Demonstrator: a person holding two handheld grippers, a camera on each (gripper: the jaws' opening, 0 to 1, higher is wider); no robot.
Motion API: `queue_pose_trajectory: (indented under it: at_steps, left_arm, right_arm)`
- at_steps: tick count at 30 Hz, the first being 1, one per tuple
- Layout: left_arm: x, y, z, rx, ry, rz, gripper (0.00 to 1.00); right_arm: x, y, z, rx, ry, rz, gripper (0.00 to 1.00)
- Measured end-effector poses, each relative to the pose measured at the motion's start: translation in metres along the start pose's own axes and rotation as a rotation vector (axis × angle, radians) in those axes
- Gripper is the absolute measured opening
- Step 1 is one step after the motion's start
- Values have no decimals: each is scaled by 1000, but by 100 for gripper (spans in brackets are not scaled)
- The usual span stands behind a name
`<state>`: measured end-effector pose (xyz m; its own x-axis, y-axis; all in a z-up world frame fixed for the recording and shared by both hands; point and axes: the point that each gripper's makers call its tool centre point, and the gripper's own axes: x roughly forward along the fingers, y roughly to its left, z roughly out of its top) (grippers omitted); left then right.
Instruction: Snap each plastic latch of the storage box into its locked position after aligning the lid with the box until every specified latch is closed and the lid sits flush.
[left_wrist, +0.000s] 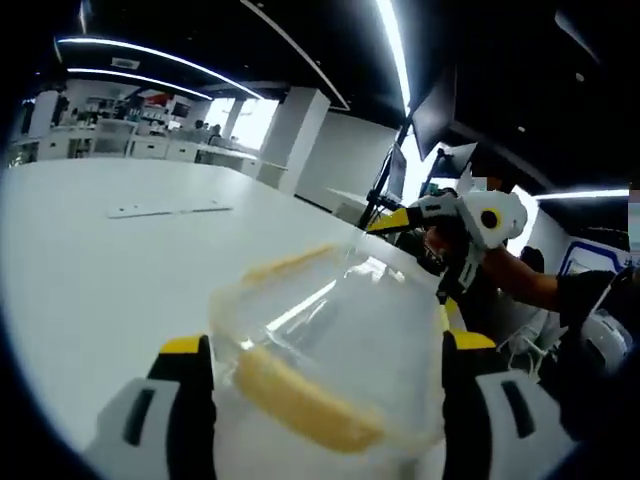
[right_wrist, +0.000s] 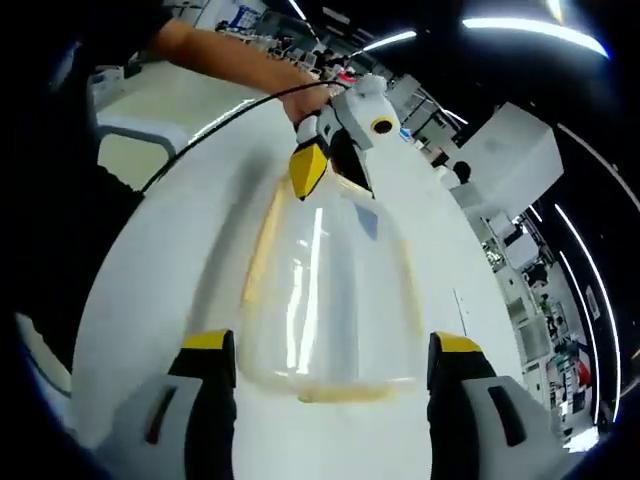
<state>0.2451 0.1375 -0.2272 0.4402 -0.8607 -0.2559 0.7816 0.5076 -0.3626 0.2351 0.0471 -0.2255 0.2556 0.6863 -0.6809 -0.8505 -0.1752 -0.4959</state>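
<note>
1. The left gripper view looks along the left gripper (left_wrist: 328, 375), whose yellow-tipped fingers (left_wrist: 186, 352) stand apart on either side of the near end of the storage box (left_wrist: 330, 340). Whether they touch its walls cannot be told.
2. The same view shows the right gripper (left_wrist: 400, 222) beyond the far end of the box, held by a person's hand (left_wrist: 437, 240). Its fingers are dark and crowded there, so their state cannot be read from this side.
3. The right gripper view looks the opposite way. The right gripper (right_wrist: 335, 365) has its fingers (right_wrist: 210, 350) spread wide, with the box end lying between them and nothing clamped.
4. The right gripper view also shows the left gripper (right_wrist: 330, 165) at the far end of the box, a black cable (right_wrist: 215, 125) running to it, and a person's arm (right_wrist: 225, 55).
5. The storage box is clear plastic, resting on the white worktop (left_wrist: 100, 270) between the two grippers.
6. A translucent lid (right_wrist: 320, 290) covers the box. Whether it sits flush cannot be told.
7. Pale yellow latches show at the edges: one at the near end (left_wrist: 300, 400) in the left gripper view, one along the side (right_wrist: 262, 245) in the right gripper view. Their locked or unlocked position is too blurred to tell.
</note>
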Motion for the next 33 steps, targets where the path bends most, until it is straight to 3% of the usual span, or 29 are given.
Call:
queue_pose_trajectory:
  at_steps: [4, 6, 12, 17, 20, 22, 24, 26, 30, 33]
  left_arm:
    - [-7, -7, 6, 54, -43, -11, 95]
    - [-11, -6, 7, 66, -45, -15, 96]
    - [-24, 10, 17, 168, -96, 35, 89]
    - [-29, 5, 9, 264, -51, 46, 90]
    - [-31, 6, 9, 296, -75, 70, 87]
    - [-32, 10, 10, 319, -81, 111, 84]
    - [-35, 16, 10, 397, -63, 177, 82]
    - [-36, 17, 8, 478, -46, 238, 80]
    - [-37, 13, 9, 557, -50, 315, 80]
    - [-36, 7, 5, 652, -35, 346, 74]
  right_arm:
    - [-3, 5, 7, 42, 0, 139, 76]
    - [-6, 9, 18, 79, -35, 219, 76]
    - [-5, -10, 19, 96, -13, 246, 76]
    - [-4, -11, 24, 104, 0, 308, 76]
    - [1, -17, 21, 102, 35, 321, 75]
    - [3, -20, 20, 108, 50, 337, 74]
    - [7, -23, 19, 104, 70, 342, 74]
    - [8, -24, 20, 110, 80, 361, 75]
    - [12, -24, 20, 112, 109, 394, 78]
    - [16, -34, 17, 109, 138, 396, 67]
